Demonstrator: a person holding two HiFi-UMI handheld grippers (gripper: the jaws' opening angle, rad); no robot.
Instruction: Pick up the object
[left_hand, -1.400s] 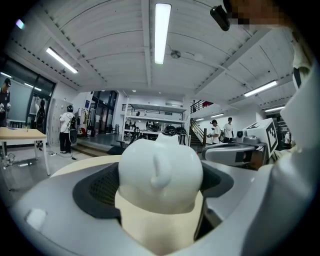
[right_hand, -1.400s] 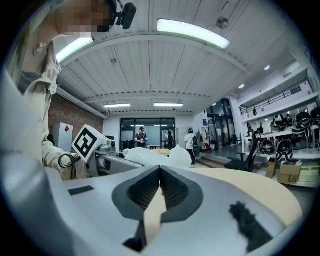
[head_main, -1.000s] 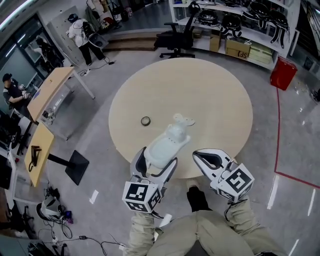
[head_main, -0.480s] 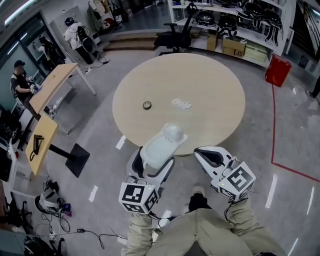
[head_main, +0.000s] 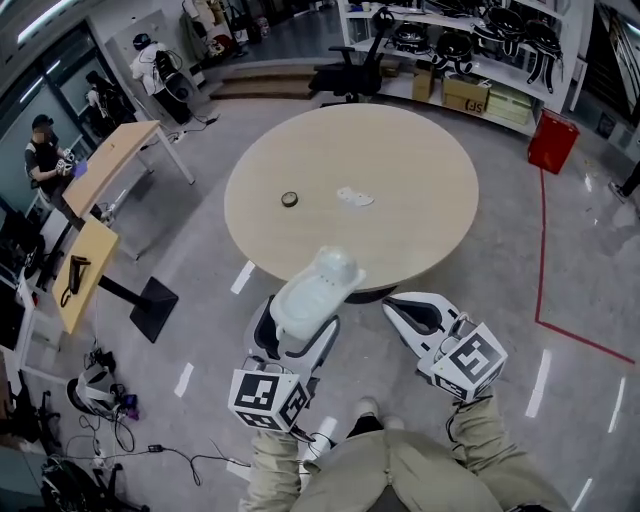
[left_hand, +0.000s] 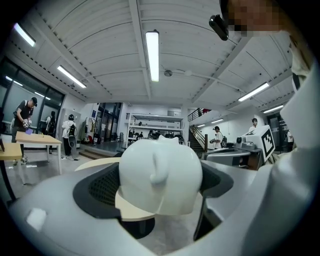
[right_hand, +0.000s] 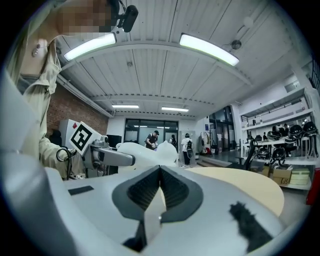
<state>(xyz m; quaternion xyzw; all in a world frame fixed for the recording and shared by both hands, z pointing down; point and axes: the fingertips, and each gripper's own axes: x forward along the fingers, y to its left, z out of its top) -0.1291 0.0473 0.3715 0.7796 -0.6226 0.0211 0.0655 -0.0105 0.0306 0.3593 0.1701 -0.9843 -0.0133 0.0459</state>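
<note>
The white moulded plastic shell (head_main: 318, 285) is riding clamped between the jaws of the left gripper (head_main: 300, 322), now drawn back clear of the round beige wooden table (head_main: 420, 170) it was overhanging, so the pick-up is looking done. The right gripper (head_main: 398, 306) is hanging closed and empty.

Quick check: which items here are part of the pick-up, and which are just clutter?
Part of the job:
- white object, clamped between the jaws of the left gripper
- right gripper, jaws shut on nothing

Just lying about:
- small dark ring on the round table
- flat white piece beside the ring
- office chair beyond the table
</note>
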